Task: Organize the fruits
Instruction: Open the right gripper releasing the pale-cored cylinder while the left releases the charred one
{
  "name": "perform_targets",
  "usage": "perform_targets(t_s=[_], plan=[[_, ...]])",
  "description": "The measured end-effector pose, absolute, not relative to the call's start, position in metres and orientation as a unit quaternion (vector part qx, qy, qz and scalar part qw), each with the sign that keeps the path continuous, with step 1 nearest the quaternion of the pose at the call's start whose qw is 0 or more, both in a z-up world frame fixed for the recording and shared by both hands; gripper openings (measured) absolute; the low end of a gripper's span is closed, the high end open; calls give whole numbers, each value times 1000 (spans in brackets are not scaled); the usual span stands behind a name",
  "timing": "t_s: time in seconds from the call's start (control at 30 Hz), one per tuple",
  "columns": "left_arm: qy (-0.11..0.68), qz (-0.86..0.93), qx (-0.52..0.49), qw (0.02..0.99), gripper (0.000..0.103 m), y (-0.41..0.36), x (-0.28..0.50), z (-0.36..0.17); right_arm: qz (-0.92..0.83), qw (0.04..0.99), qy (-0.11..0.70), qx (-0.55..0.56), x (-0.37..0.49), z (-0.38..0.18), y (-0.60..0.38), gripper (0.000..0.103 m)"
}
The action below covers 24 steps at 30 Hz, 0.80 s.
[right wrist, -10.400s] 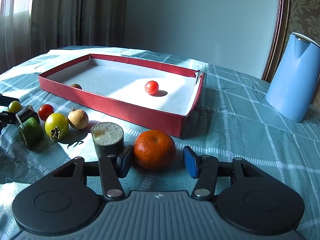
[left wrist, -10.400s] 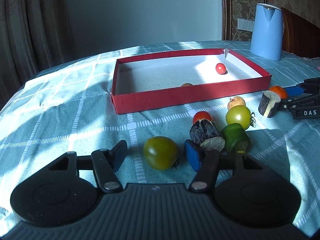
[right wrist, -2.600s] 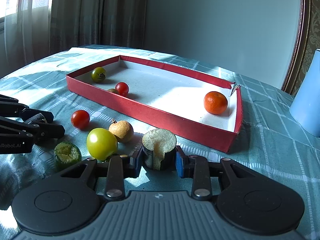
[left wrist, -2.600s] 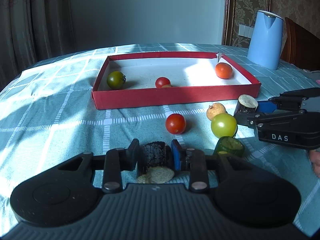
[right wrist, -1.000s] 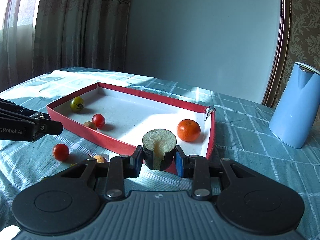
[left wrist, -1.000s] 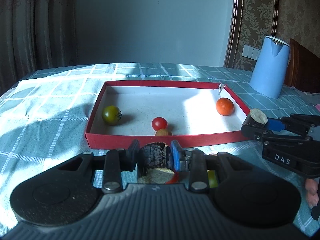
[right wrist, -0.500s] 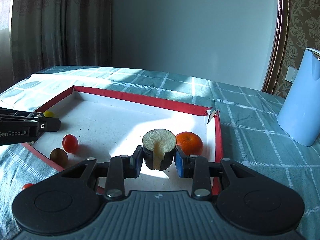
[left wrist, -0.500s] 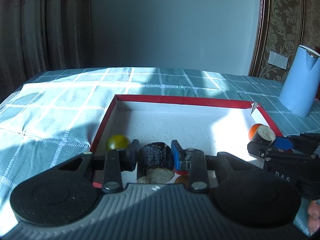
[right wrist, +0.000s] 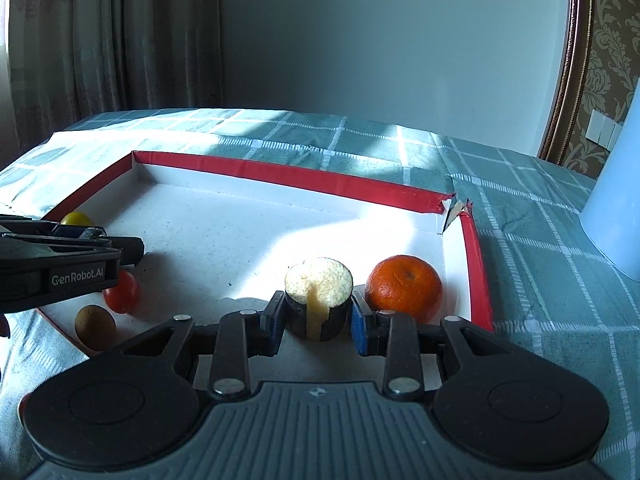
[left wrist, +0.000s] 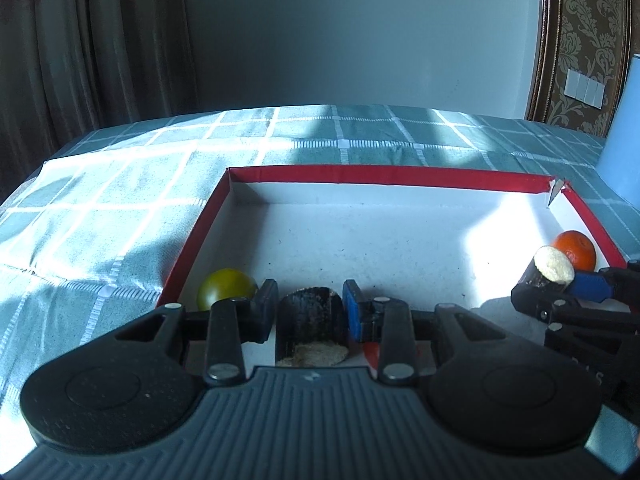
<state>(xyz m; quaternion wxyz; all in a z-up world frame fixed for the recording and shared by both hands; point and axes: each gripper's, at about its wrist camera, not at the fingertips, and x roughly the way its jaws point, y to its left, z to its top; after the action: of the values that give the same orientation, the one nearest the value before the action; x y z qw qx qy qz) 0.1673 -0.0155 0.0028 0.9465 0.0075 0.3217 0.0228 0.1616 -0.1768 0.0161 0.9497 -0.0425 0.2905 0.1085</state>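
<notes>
My left gripper [left wrist: 310, 307] is shut on a dark cut eggplant piece [left wrist: 310, 318], held over the near left part of the red tray [left wrist: 384, 174]. A green tomato [left wrist: 226, 288] lies in the tray just left of it. My right gripper [right wrist: 318, 318] is shut on a second eggplant piece [right wrist: 319, 298] with a pale cut top, held over the tray's near right part next to an orange mandarin [right wrist: 404, 288]. The right gripper and its piece also show in the left wrist view [left wrist: 552, 266]. A red cherry tomato [right wrist: 122, 292] and a brown longan [right wrist: 95, 326] lie in the tray under the left gripper.
The tray [right wrist: 474, 256] sits on a teal checked tablecloth [left wrist: 120, 208]. A blue kettle [right wrist: 616, 208] stands to the right of the tray. The tray's far right corner [right wrist: 454, 210] is torn. Curtains and a wall are behind the table.
Both grippers have moved forward over the tray, each still holding its eggplant piece. The loose fruit on the cloth has dropped out of view.
</notes>
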Motion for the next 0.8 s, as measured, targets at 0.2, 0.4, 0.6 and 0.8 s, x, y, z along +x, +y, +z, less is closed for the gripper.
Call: perform_targets(t_s=[0.2, 0.4, 0.6, 0.8], plan=[[302, 18, -18, 953, 64, -8, 159, 10, 110, 950, 289, -43, 161, 16, -177, 40], [295, -6, -23, 955, 79, -8, 146, 12, 117, 954, 274, -34, 154, 18, -178, 61], [251, -15, -18, 968, 94, -6, 121, 19, 110, 961, 252, -15, 143, 24, -188, 73], [233, -18, -78, 969, 95, 24, 93, 25, 105, 966, 237, 11, 120, 29, -207, 73]])
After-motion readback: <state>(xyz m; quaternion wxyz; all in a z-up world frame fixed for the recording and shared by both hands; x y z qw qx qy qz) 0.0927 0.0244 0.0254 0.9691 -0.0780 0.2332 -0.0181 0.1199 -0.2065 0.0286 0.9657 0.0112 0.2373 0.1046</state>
